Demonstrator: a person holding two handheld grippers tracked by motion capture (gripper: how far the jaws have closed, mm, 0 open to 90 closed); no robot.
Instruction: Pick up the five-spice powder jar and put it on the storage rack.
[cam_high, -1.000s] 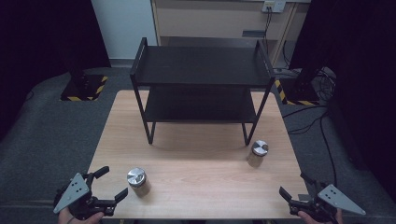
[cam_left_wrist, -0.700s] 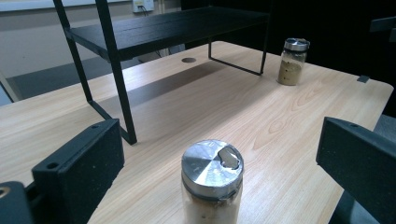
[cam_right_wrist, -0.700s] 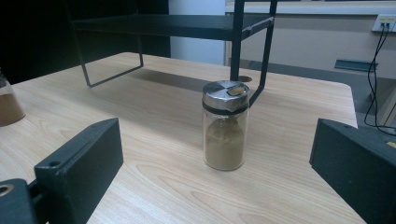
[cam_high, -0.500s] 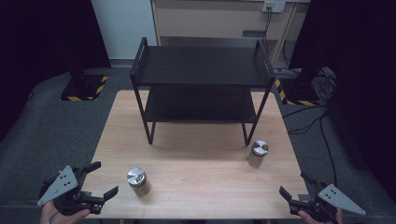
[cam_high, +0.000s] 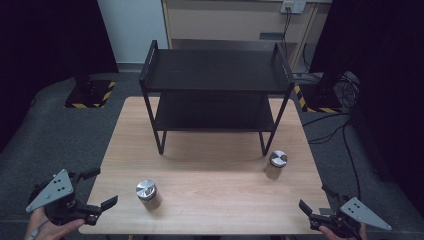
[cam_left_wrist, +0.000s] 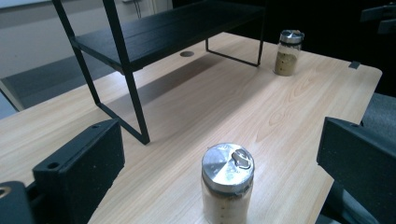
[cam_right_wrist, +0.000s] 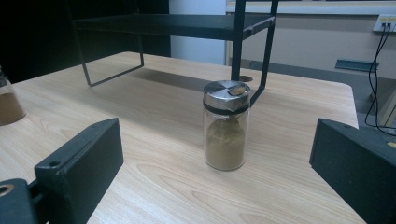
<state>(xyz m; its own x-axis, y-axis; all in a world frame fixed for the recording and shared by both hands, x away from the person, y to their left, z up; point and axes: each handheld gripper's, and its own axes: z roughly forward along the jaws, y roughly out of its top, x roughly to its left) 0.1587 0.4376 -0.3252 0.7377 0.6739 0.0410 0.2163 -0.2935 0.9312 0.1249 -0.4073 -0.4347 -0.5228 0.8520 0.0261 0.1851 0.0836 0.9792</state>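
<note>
Spice jars, two of them, stand upright on the wooden table (cam_high: 210, 200), each clear glass with a shiny metal lid and brownish powder inside.

At the far left, the left gripper (cam_high: 95, 189) hangs just off the table's near left corner, held by a hand (cam_high: 47, 227) at the bottom of the high view; its jaws are spread wide with nothing between them. A grey three-cornered plate (cam_high: 50, 189) sits on top of it.

Near that gripper, the first jar (cam_high: 146, 192) stands close to the near edge, left of the table's middle. In the left gripper view this jar (cam_left_wrist: 227, 183) is framed between the two black jaws but touches neither.

A black two-tier shelf rack (cam_high: 215, 95) occupies the far half of the table, its legs resting on the wood and both tiers bare.

Right of the rack's front right leg, the second jar (cam_high: 277, 161) stands near the right edge, apart from the leg. The right gripper view shows this jar (cam_right_wrist: 225, 125) ahead of the jaws, with clear space on both sides.

At the near right corner, the right gripper (cam_high: 315, 200) hovers just beyond the table edge, jaws parted and holding nothing.
</note>
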